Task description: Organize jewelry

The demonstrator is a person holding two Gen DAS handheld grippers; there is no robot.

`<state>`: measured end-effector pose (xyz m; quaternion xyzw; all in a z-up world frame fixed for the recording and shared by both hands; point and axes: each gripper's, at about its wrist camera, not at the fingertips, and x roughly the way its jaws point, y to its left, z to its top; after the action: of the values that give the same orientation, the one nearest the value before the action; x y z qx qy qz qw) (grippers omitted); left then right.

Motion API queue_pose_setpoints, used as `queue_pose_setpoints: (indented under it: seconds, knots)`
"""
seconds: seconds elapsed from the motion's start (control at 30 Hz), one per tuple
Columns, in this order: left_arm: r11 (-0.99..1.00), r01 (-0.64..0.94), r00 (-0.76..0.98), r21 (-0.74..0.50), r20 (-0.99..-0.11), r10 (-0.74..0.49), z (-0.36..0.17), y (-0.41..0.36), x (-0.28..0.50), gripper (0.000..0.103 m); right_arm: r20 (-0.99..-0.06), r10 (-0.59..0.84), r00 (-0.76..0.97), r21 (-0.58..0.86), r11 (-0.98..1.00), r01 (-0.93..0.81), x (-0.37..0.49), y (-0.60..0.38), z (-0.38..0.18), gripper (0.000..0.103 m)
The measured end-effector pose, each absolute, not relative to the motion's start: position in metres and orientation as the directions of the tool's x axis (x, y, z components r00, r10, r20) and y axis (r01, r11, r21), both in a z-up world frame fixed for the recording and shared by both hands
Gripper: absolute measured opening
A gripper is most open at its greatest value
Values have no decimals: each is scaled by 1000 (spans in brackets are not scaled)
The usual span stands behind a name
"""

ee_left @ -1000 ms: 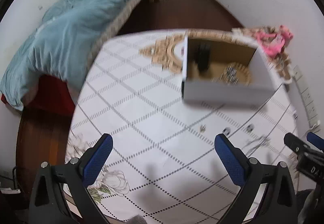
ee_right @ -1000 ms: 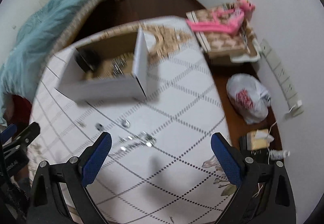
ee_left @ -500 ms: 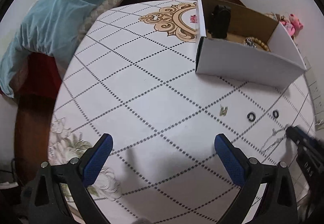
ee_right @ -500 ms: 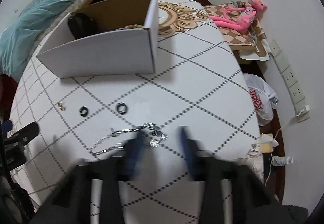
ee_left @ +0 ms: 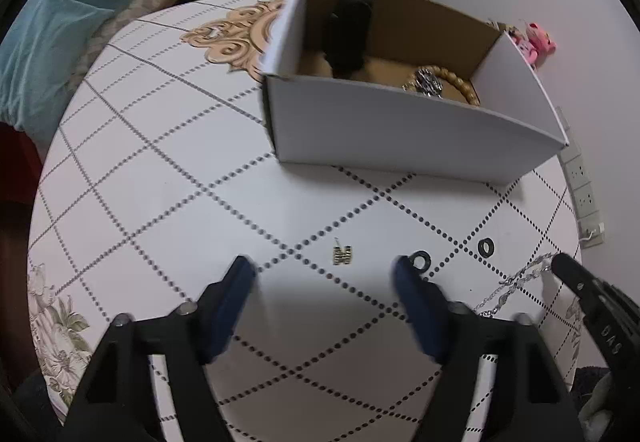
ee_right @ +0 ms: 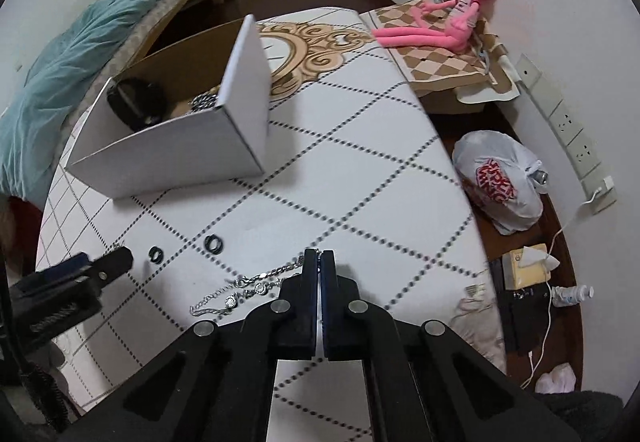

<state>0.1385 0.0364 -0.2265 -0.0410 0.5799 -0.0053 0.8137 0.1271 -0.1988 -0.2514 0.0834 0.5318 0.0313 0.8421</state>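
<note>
1. Two tongs are working over the desk (ee_left: 168, 178). The right tongs (ee_right: 320, 256) are standing fully clenched, tips at the end of the silver chain (ee_right: 244, 288); whether the chain is actually pinched cannot be told.
2. Left tongs (ee_left: 324, 276) are closing, with the small gold charm (ee_left: 343, 255) lying on the desk just ahead of the gap; the pads are not yet pressing it.
3. Beside the charm, two black rings (ee_left: 486, 247) are lying loose on the desk, one just beside the left tongs' right-hand finger (ee_left: 416, 306).
4. Farther back, the open cardboard box (ee_left: 400, 130) is sitting on the desk, already holding a beaded bracelet (ee_left: 460, 80), a silver piece and a dark object.
5. Judged step: picking up loose pieces for transfer to the box. Next, the left tongs are needing to settle low around the flat charm; the right lift is requiring a check that the chain rises with it.
</note>
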Motion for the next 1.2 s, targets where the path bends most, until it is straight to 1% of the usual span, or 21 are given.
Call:
queue_pose_setpoints:
  seconds: [0.1,0.13,0.17,0.2,0.23,0.43,0.63,0.9,1.03,1.2]
  knots:
    - [999,-8,351,-40,-936,-35,-224,29,140,39,-890,136,436,170,985,40,128,-201,-250,1]
    - [999,-1,359,-35,-933,-32,-224,28,141,21,-889,137,436,171,984,40,128,-203,-251,1]
    - [999,7,361,-34,-932,-35,-224,28,143,13,-889,140,435,175,984,40,128,-202,-250,1]
    - [999,9,361,-38,-932,-38,-224,31,145,11,-889,142,436,176,984,38,128,-202,-250,1]
    - [999,11,362,-46,-931,-46,-223,31,145,6,-888,144,437,178,983,37,128,-202,-249,1]
    - [999,11,377,-52,-925,-52,-221,37,139,6,-867,180,464,215,976,23,126,-199,-235,1]
    - [997,11,414,-72,-908,-70,-200,42,126,6,-833,222,507,250,968,-13,121,-193,-206,1]
    - [989,41,476,-143,-867,-145,-145,47,122,6,-765,296,572,304,949,-84,119,-193,-145,1]
    - [978,69,495,-199,-844,-207,-112,47,140,6,-729,341,594,332,934,-128,134,-193,-112,1]
    - [973,92,500,-211,-835,-229,-94,47,175,6,-710,380,593,337,922,-188,165,-183,-86,1]
